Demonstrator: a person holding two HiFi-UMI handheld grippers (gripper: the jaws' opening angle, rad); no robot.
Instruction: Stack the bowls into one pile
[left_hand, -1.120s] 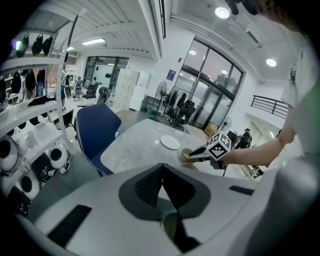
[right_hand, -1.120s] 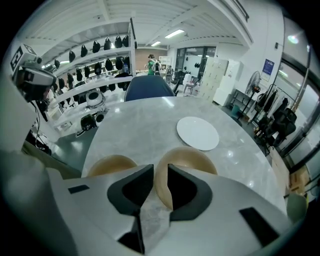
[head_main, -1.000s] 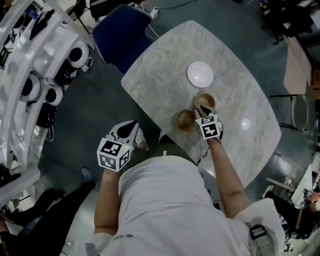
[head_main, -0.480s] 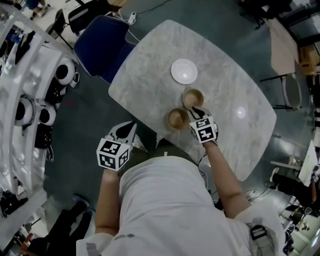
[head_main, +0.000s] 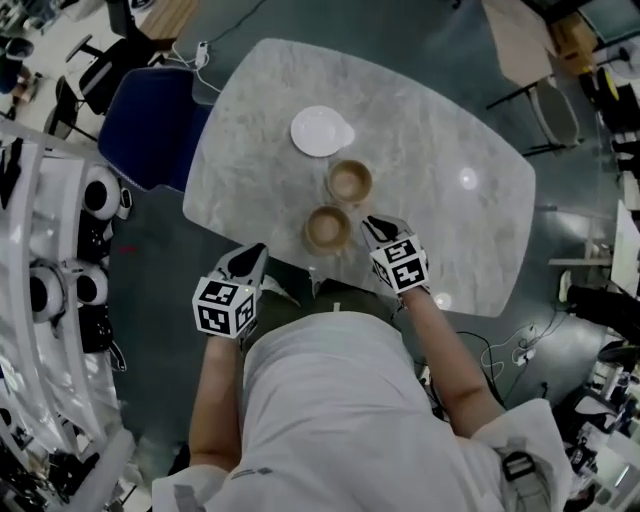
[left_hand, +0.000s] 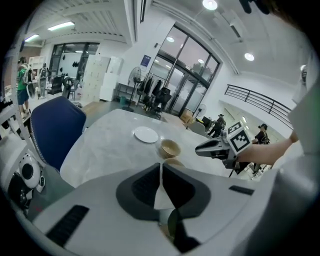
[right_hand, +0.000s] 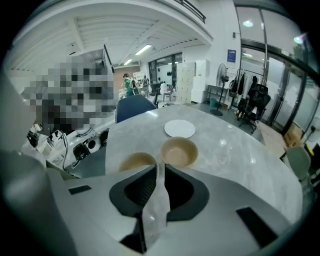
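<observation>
Two tan bowls stand side by side on the marble table (head_main: 440, 130): a far bowl (head_main: 349, 181) (right_hand: 179, 152) (left_hand: 170, 148) and a near bowl (head_main: 327, 228) (right_hand: 136, 161). My right gripper (head_main: 375, 228) (right_hand: 159, 167) hovers just right of the near bowl and touches neither. Its jaws are closing to a narrow gap with nothing between them. My left gripper (head_main: 252, 260) (left_hand: 161, 167) is shut and empty, off the table's near edge to the left. The left gripper view shows the right gripper (left_hand: 200, 149) reaching in from the right.
A white plate (head_main: 320, 131) (right_hand: 180, 128) (left_hand: 146, 134) lies beyond the bowls. A blue chair (head_main: 150, 125) (left_hand: 52, 127) stands at the table's left side. White machinery (head_main: 70, 220) lines the floor at the left, and more chairs (head_main: 555, 110) stand at the right.
My right gripper has drawn back from the far bowl toward me and lifted, its jaws narrowing. Both bowls stay in place. The left gripper has shifted slightly near the table's edge.
</observation>
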